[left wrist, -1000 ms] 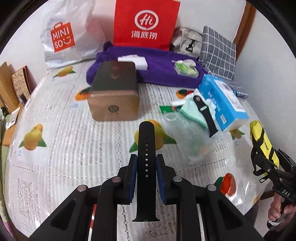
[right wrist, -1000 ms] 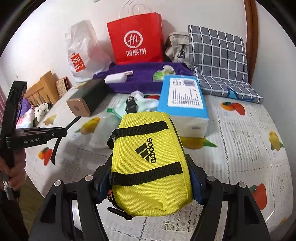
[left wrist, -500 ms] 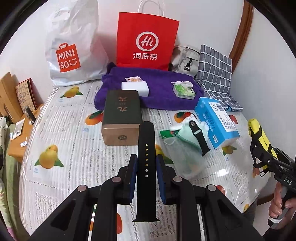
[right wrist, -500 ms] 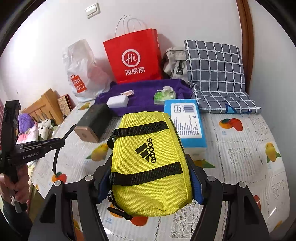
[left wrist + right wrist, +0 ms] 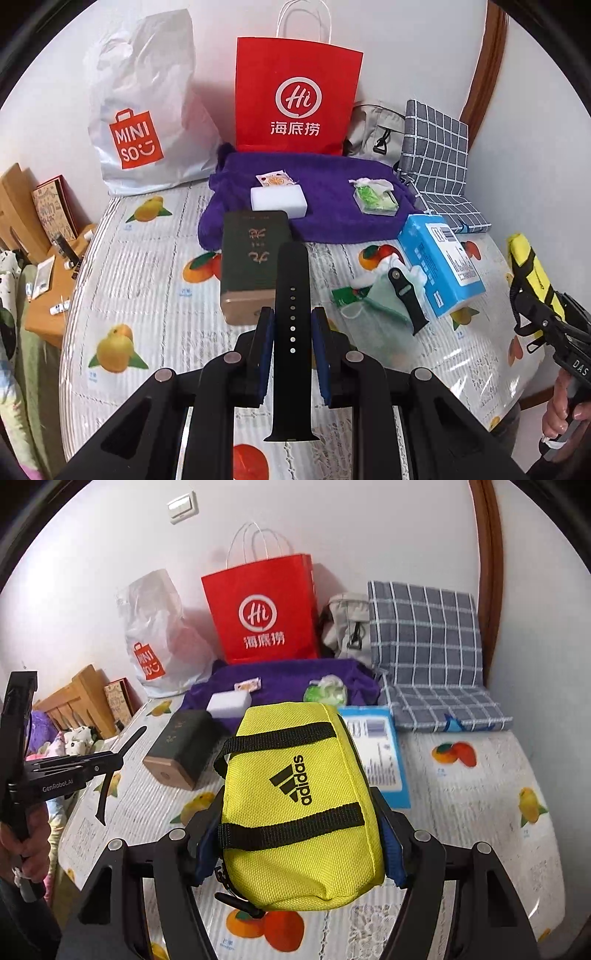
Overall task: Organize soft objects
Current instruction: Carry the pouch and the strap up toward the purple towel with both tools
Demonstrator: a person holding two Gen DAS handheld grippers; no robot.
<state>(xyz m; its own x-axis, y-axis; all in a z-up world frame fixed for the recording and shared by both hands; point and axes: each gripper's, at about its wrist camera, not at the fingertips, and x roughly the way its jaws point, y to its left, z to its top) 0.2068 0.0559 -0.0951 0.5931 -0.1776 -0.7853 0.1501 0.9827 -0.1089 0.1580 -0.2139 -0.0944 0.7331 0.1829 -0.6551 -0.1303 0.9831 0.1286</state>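
— Fingers first: what are the two pairs doing?

— Both are pinching something. The left gripper [image 5: 291, 328] is squeezing a black watch strap [image 5: 291, 295] between its blue pads [image 5: 266, 332]; the strap is running lengthwise along the fingers, its holed half sticking out in front and its squared end hanging back toward the camera. The right gripper [image 5: 299, 834] is standing much wider, its pads pressing on both sides of a yellow pouch [image 5: 299, 805] with black webbing and a black logo, zip pull dangling at the near end.

— Are both things off the table?

— Both are hanging in the air above the fruit-print tablecloth [image 5: 147, 295], touching nothing but the pads.

— What is lying underneath?

— A dark green box [image 5: 253, 258] with a tan end is sitting just ahead of the strap. To its right, a second black strap piece [image 5: 406, 299] is resting on a pale green cloth [image 5: 384, 295], beside a blue carton [image 5: 439, 266]. Behind them a purple towel [image 5: 325, 218] is carrying a white foam block [image 5: 279, 197] and a small pack with green contents [image 5: 375, 197].

— And along the wall?

— A white plastic bag [image 5: 147, 110], a red paper bag [image 5: 297, 99], a grey pouch [image 5: 373, 129] and a checked cushion [image 5: 424, 635] are leaning there. In the right wrist view a hand [image 5: 26, 845] is gripping the other tool's handle at the left edge.
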